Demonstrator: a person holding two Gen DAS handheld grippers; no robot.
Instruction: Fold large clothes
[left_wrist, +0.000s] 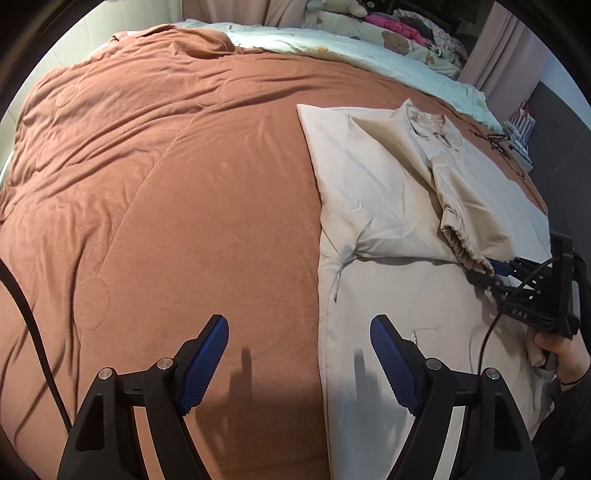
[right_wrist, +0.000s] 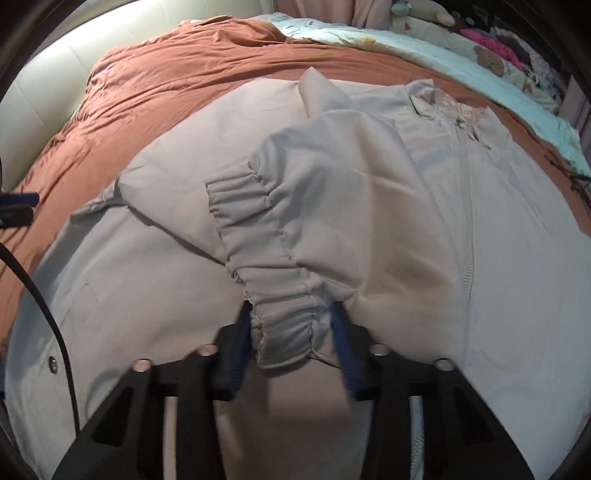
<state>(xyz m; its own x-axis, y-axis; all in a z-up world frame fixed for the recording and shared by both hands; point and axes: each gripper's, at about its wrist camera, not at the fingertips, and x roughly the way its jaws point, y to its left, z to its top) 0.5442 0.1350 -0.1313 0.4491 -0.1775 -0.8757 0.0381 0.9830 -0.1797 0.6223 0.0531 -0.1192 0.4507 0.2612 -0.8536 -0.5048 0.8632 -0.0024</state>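
A smooth beige jacket (right_wrist: 461, 236) with a zip front and collar lies spread on a bed, over a soft, creased rust-brown blanket (left_wrist: 166, 192). One sleeve is folded across the chest. Its gathered, ribbed cuff (right_wrist: 284, 325) sits between the blue ridged fingers (right_wrist: 341, 343) of the right gripper (right_wrist: 291, 332), which are closed on it. The left gripper (left_wrist: 299, 354) hangs wide apart, holding nothing, over the jacket's edge. A pale printed quilt (left_wrist: 369, 51) and pink clothes lie beyond, and a black cable (left_wrist: 29, 325) trails at the left.
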